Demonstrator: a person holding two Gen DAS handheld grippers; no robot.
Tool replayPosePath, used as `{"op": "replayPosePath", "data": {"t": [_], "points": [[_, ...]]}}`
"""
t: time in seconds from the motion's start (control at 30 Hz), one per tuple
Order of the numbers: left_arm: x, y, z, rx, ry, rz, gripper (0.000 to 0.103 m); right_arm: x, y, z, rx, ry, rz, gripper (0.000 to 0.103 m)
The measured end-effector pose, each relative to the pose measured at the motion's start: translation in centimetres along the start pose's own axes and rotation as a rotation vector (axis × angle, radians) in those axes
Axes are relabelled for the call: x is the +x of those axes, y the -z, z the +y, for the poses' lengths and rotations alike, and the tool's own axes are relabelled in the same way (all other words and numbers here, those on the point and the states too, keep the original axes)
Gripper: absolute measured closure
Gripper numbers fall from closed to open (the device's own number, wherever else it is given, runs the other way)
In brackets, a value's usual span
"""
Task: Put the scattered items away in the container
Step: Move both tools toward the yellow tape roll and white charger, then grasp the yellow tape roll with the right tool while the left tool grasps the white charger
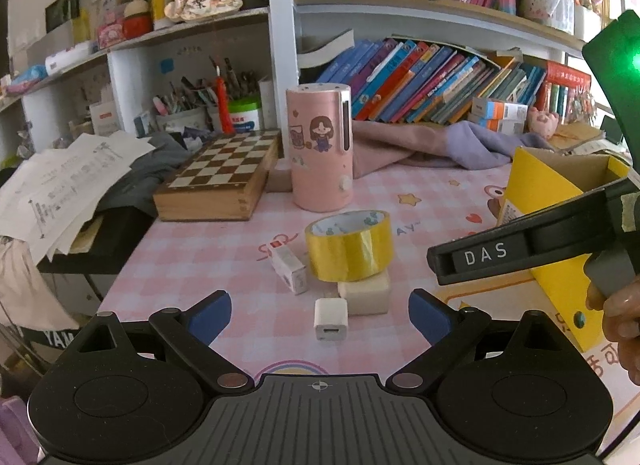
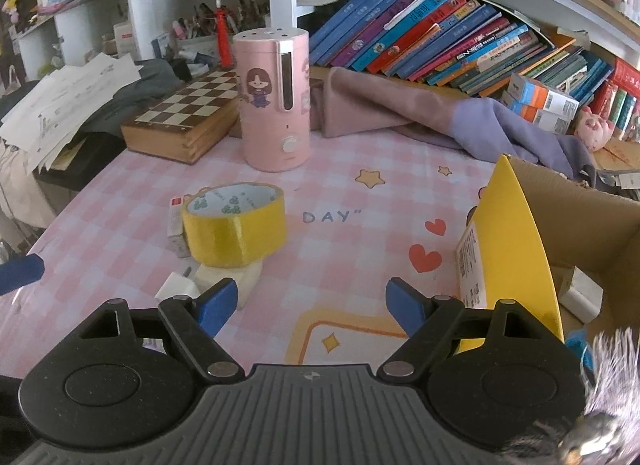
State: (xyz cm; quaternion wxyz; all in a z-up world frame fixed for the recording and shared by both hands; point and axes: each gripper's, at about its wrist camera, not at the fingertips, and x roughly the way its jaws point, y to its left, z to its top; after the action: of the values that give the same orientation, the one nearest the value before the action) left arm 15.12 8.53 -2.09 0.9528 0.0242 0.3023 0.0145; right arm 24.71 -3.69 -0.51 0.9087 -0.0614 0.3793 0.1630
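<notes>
Both claws hang spread and empty: left claw (image 1: 320,315) lines up on the white charger (image 1: 331,319), right claw (image 2: 310,303) waits beside the yellow box (image 2: 516,249), ready to receive.

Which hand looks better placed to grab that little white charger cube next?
Probably the left. The left gripper is open with the white charger cube right between its fingers, while the right gripper faces bare tabletop beside the yellow box.

The shiny yellow tape roll (image 2: 234,227) sits on a pink-and-white checked tabletop (image 2: 340,193). The wooden chessboard box (image 1: 218,177) shows brown and cream squares.
</notes>
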Motion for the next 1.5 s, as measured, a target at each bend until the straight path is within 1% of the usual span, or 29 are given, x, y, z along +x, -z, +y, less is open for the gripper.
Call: {"op": "replayPosePath", "data": {"t": [0.23,0.3,0.4,0.87,0.93,0.97,1.0,1.03,1.1,1.17,1.23,1.3,1.37,1.43,1.5], "points": [[1.7,-0.5,-0.5,0.024,0.021,0.022,0.006,1.2,-0.6,-0.7,0.021,-0.011,-0.004,0.022],[2.0,-0.6,-0.6,0.041,0.017,0.021,0.006,1.4,-0.7,-1.0,0.028,-0.015,-0.005,0.022],[2.5,-0.7,-0.6,0.034,0.014,0.022,0.006,1.8,-0.8,-1.3,0.04,-0.022,-0.004,0.022],[5.9,-0.4,-1.1,0.051,0.018,0.099,0.008,4.3,-1.8,-1.2,0.034,-0.073,0.025,0.022],[6.1,-0.4,-1.0,0.043,0.024,0.102,0.011,4.4,-1.9,-1.2,0.027,-0.084,0.022,0.022],[6.3,-0.4,-0.9,0.04,0.03,0.107,0.015,4.4,-2.0,-1.1,0.025,-0.089,0.022,0.022],[6.5,-0.4,-0.8,0.039,0.034,0.115,0.023,4.5,-2.1,-1.0,0.024,-0.097,0.024,0.022],[6.7,-0.4,-0.8,0.041,0.036,0.124,0.026,4.6,-2.1,-0.9,0.024,-0.105,0.026,0.022],[7.1,-0.4,-0.7,0.043,0.038,0.144,0.039,4.8,-2.4,-0.7,0.02,-0.123,0.027,0.022],[7.6,-0.3,-0.6,0.042,0.043,0.166,0.045,5.0,-2.6,-0.3,0.012,-0.141,0.027,0.022],[8.0,-0.2,-0.6,0.045,0.046,0.18,0.048,5.3,-2.8,0.1,-0.001,-0.159,0.028,0.022],[8.4,0.0,-0.6,0.049,0.045,0.194,0.055,5.6,-3.1,0.6,-0.02,-0.169,0.032,0.022],[8.7,0.1,-0.5,0.049,0.043,0.208,0.059,6.0,-3.4,1.2,-0.038,-0.177,0.036,0.022],[9.1,0.3,-0.3,0.048,0.038,0.221,0.06,6.5,-3.6,1.6,-0.054,-0.183,0.039,0.022],[9.3,0.5,0.0,0.039,0.033,0.228,0.065,7.0,-3.9,2.1,-0.069,-0.189,0.044,0.02]]}}
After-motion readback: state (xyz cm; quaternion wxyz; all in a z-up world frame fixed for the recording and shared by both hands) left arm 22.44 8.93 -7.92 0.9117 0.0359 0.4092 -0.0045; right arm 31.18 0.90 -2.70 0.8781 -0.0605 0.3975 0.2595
